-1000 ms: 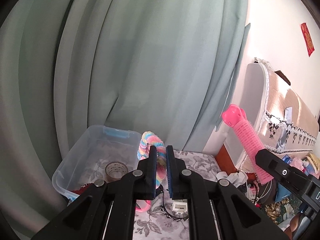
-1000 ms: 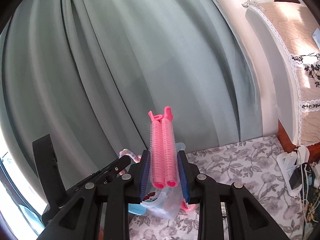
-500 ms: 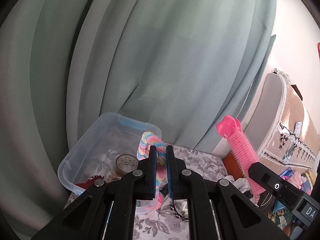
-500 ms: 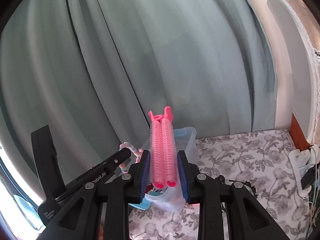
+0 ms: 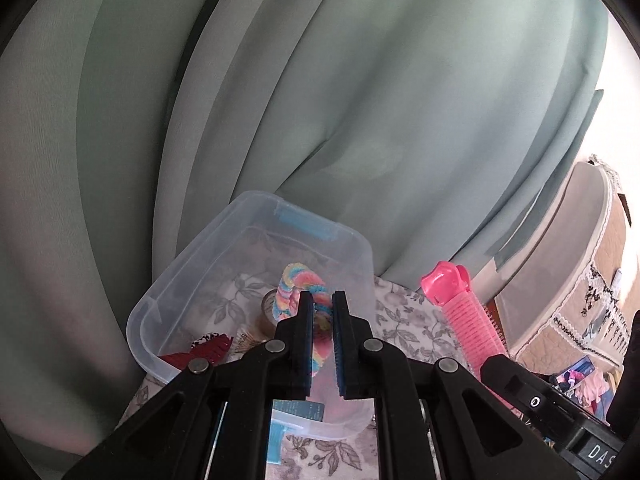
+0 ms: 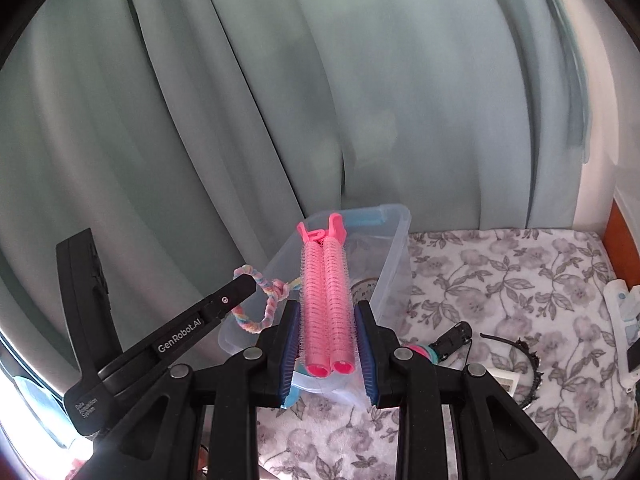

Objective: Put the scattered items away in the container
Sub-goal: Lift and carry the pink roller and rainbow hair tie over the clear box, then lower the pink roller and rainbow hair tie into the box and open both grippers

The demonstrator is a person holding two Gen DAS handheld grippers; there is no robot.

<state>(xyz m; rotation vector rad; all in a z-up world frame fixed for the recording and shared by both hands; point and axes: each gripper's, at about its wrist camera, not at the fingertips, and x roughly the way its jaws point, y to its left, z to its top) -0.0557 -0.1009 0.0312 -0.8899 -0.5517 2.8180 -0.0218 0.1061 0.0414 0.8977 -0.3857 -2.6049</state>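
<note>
Pink hair roller (image 6: pixel 327 300) pinched lengthwise in the right hand-held gripper (image 6: pixel 326 344), over the clear container (image 6: pixel 394 256).

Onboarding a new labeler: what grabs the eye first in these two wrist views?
The pink hair roller, clamped lengthwise in the right gripper, points at the clear plastic bin. Next comes the rainbow scrunchie pinched in the left gripper above the bin's open top. Behind both hangs a grey-green curtain, over a floral cloth.
</note>
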